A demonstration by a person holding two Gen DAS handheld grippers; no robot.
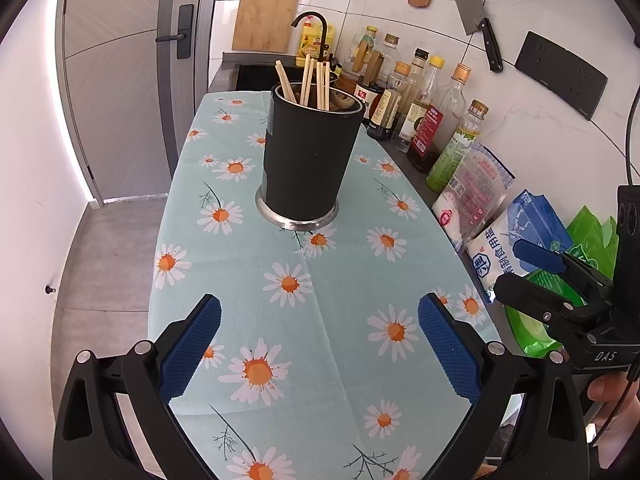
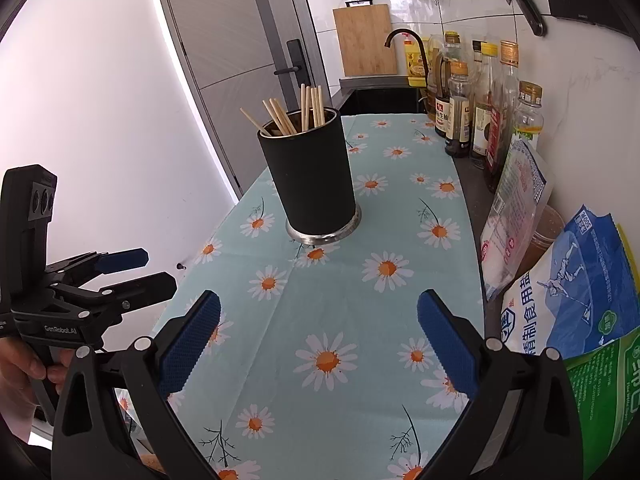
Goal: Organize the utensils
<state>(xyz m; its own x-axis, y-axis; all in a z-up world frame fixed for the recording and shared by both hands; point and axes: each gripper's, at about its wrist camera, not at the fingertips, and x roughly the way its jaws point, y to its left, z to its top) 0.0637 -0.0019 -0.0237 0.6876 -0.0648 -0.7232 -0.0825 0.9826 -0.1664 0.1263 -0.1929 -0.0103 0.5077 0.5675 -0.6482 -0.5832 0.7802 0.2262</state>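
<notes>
matt black cylindrical utensil holder (image 1: 306, 152) on shiny steel base ring, pale wooden chopsticks (image 1: 316, 80), smooth daisy-print teal cloth (image 1: 320, 320) with fold creases, glossy plastic salt bags (image 2: 568, 288)

Both wrist views toward shared holder (image 1: 308, 152)

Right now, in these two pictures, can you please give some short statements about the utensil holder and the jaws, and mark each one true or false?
1. The black utensil holder stands upright on the daisy tablecloth. True.
2. The chopsticks lie flat on the cloth. False: they stand inside the holder.
3. The left gripper has its jaws open and holds nothing. True.
4. The right gripper is shut on a chopstick. False: its jaws are open and empty.
5. A cleaver hangs on the wall. True.
</notes>
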